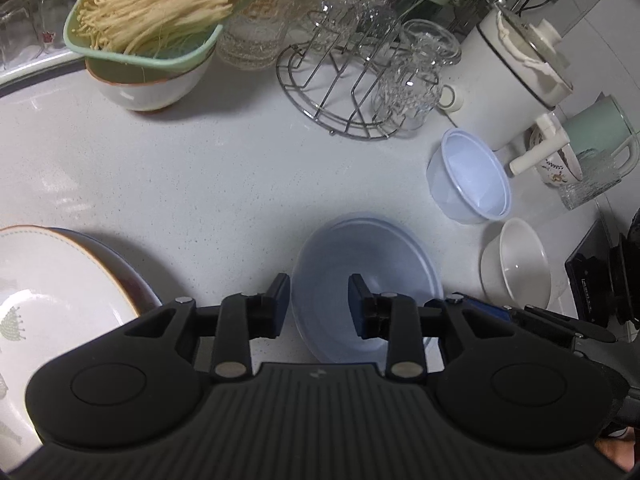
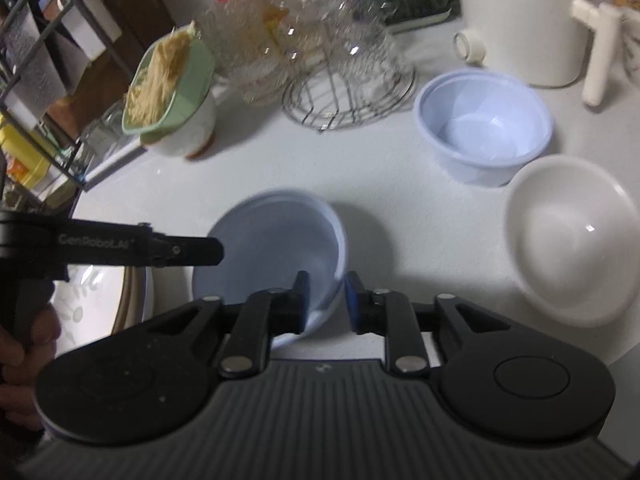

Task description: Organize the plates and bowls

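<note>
While both claws straddle the pale blue bowl's (image 1: 366, 280) rim, pads apart, nothing is gripped.

Dim, cool indoor light falls from overhead, perhaps slightly from six o'clock, laying soft shadows on the white counter (image 1: 200, 168). Small glare spots glint on the white bowl (image 2: 576, 236) and glassware (image 1: 416, 76). The right wrist view is motion-blurred, worst toward twelve o'clock. Fisheye bending curves both edges.

A white speckled table (image 1: 208, 168) runs back to a pale tiled wall (image 1: 600, 12), with a dark wire rack (image 2: 44, 80) at one end.
</note>
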